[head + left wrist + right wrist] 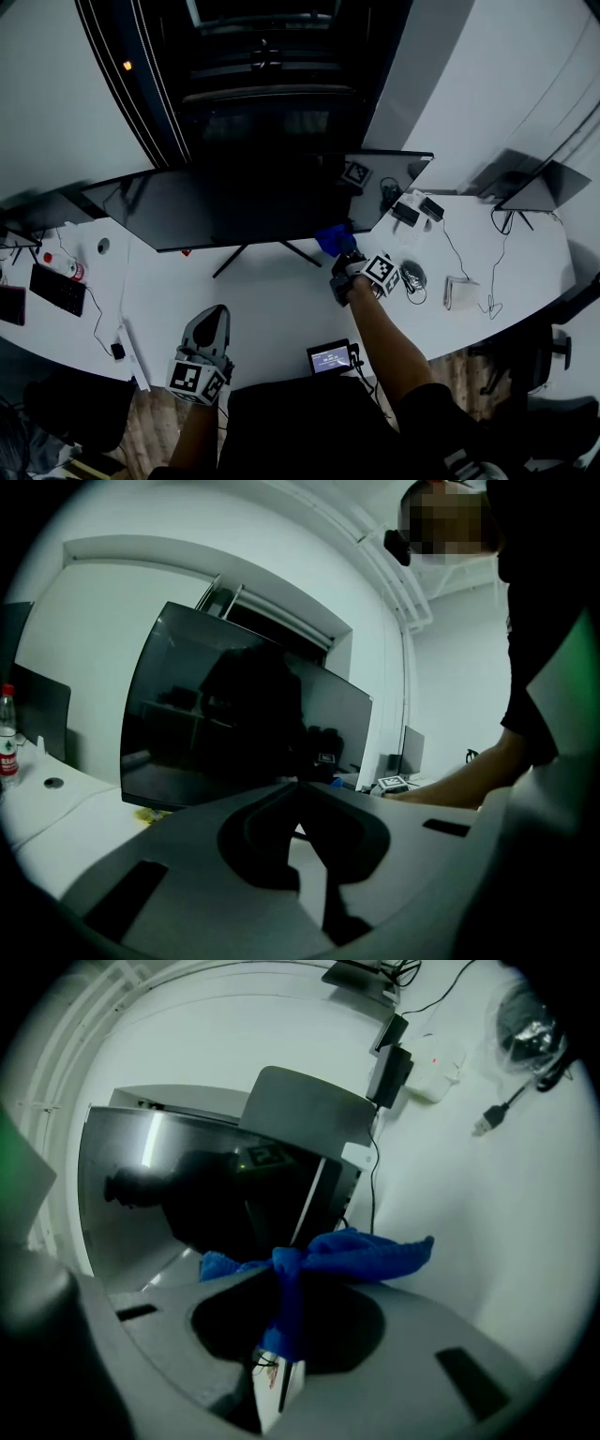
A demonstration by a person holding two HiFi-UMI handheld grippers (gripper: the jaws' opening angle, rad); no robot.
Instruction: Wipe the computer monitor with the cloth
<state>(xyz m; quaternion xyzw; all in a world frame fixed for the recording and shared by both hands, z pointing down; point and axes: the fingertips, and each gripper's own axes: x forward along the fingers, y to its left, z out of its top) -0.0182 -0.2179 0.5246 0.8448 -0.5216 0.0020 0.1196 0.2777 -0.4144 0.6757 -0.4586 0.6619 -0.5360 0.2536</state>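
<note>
Right gripper (281,1274) pinches blue microfibre cloth (361,1254) at wide black monitor (234,202) edge, wipe-ready; left gripper (298,787) closed, empty, idle.

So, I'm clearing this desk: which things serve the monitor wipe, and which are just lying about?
Job: blue fabric cloth pinched in the right gripper; wide black curved monitor.
Lying about: black keyboard; red-capped plastic bottle; small black lit-screen device.
</note>
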